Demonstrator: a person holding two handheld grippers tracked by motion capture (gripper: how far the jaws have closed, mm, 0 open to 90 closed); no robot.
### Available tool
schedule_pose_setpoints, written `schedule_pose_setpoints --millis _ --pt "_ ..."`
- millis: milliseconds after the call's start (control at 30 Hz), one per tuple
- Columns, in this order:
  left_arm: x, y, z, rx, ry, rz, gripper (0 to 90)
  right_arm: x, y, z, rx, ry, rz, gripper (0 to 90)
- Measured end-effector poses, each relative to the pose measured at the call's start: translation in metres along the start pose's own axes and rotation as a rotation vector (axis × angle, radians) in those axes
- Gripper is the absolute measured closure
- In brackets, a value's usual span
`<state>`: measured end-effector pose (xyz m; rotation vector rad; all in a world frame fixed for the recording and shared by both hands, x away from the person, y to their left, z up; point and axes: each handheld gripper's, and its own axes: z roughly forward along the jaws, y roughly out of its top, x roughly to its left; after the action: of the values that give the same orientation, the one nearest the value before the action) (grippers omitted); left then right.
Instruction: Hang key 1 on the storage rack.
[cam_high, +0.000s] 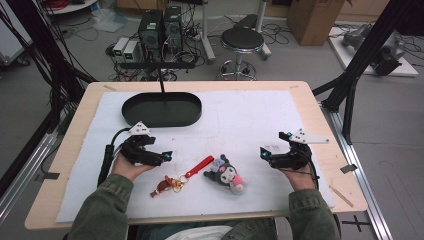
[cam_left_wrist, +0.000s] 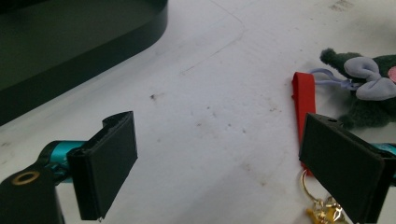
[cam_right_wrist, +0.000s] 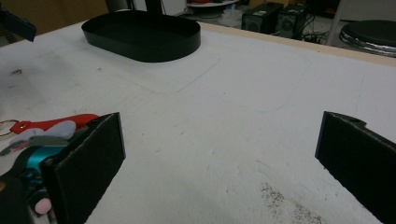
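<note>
A dark grey plush toy (cam_high: 226, 173) with pink parts lies on the white mat near the front middle. Left of it lies a keychain with a red strap (cam_high: 199, 166) and a small brown figure (cam_high: 162, 186). My left gripper (cam_high: 166, 156) rests just left of the strap, open and holding nothing. In the left gripper view the left gripper (cam_left_wrist: 224, 163) frames bare mat, with the red strap (cam_left_wrist: 302, 102) and plush toy (cam_left_wrist: 369, 84) beside its right jaw. My right gripper (cam_high: 264, 151) sits right of the plush, open. The right gripper (cam_right_wrist: 219, 158) is wide apart, with the red strap (cam_right_wrist: 51, 123) at the left.
A black oval tray (cam_high: 162, 109) stands at the back left of the mat, with a thin black post rising behind it. The tray (cam_right_wrist: 144, 32) has nothing inside. Beyond the table's far edge are a round stool (cam_high: 242, 40) and electronics boxes on the floor.
</note>
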<state>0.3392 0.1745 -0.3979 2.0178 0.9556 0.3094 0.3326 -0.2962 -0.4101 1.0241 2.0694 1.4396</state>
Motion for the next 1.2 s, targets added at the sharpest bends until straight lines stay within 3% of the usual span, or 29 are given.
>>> schedule_pose_setpoints --millis 67,200,533,833,967,1200 --pt "-0.007 0.007 0.009 0.021 0.006 0.04 11.8 0.0 0.0 0.0 0.0 -0.002 -0.005 0.4" --pt "-0.016 0.016 0.02 0.053 -0.007 0.078 11.8 -0.001 0.0 -0.001 -0.009 -0.006 -0.006 0.4" --pt "-0.031 0.028 0.042 0.111 -0.022 0.118 11.8 -0.002 0.0 -0.002 -0.01 -0.011 -0.003 0.4" --pt "-0.045 0.03 0.07 0.228 -0.05 0.163 15.2 -0.003 0.0 -0.003 -0.007 -0.009 0.005 0.5" --pt "-0.052 0.03 0.079 0.265 -0.042 0.178 17.2 -0.003 -0.001 -0.002 -0.005 -0.005 0.004 0.4" --pt "-0.062 0.04 0.086 0.291 -0.062 0.21 20.5 -0.003 -0.001 -0.003 -0.006 -0.006 0.004 0.4"
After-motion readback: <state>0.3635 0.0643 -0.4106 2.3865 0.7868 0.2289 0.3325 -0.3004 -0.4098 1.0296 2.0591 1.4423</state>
